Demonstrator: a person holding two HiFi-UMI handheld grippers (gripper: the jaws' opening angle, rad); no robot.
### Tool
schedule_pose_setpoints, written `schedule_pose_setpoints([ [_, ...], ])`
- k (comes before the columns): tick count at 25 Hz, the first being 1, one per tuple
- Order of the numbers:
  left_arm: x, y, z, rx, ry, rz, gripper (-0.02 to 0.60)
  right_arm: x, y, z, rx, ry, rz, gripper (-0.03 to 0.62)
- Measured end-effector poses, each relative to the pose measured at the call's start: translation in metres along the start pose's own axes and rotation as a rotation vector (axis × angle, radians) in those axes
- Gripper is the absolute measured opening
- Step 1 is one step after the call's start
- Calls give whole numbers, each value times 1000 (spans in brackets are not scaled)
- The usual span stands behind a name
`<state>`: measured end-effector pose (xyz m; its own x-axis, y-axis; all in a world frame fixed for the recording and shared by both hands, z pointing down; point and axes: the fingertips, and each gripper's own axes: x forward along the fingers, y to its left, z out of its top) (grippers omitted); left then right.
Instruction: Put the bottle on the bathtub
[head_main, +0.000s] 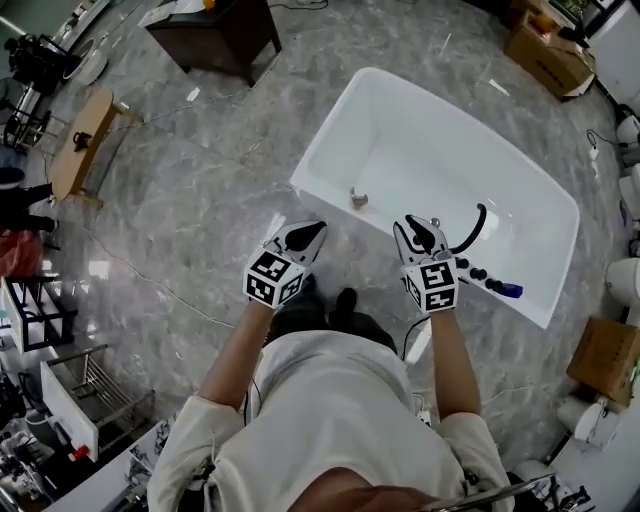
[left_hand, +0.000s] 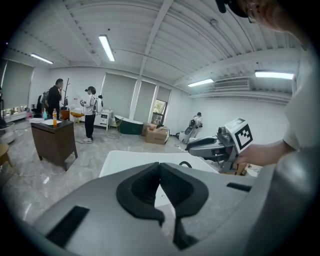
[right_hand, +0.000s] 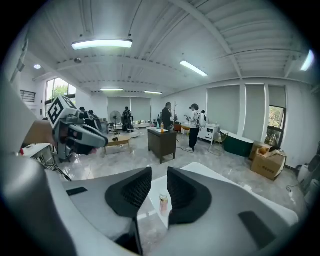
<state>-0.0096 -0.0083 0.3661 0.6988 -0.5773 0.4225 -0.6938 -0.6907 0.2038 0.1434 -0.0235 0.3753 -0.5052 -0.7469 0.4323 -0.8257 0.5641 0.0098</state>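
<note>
Nudging the bottle (right_hand: 163, 202) with the right claw (right_hand: 159, 172), whose jaws stand apart and empty, could topple it on the bathtub (head_main: 450, 150). The left claw (left_hand: 159, 167) is closed on nothing. The head view places the bottle at frame centre, clear of both claws. Only the right gripper view shows it upright.

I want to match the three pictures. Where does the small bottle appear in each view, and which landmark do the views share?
Head view: the bottle stands at the near rim of the bathtub, near the picture's centre.
Left gripper view: the bottle is not visible.
Right gripper view: it shows low in the gap between the tongs of the right gripper, beyond them, not gripped.
Shared landmark: the white bathtub, seen in all three views.
</note>
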Motion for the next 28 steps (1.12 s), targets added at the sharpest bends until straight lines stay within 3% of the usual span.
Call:
schedule_pose_setpoints([
  [12, -80, -9, 58, 64, -124, -18, 8, -58, 38, 83, 24, -137, -35, 72],
  [20, -117, 8, 69, 77, -146, -39, 8, -82, 60, 105, 98, -186, -32, 47],
  [28, -125, 27, 82, 77, -167, -37, 8, -85, 61, 121, 88, -204, -68, 34],
])
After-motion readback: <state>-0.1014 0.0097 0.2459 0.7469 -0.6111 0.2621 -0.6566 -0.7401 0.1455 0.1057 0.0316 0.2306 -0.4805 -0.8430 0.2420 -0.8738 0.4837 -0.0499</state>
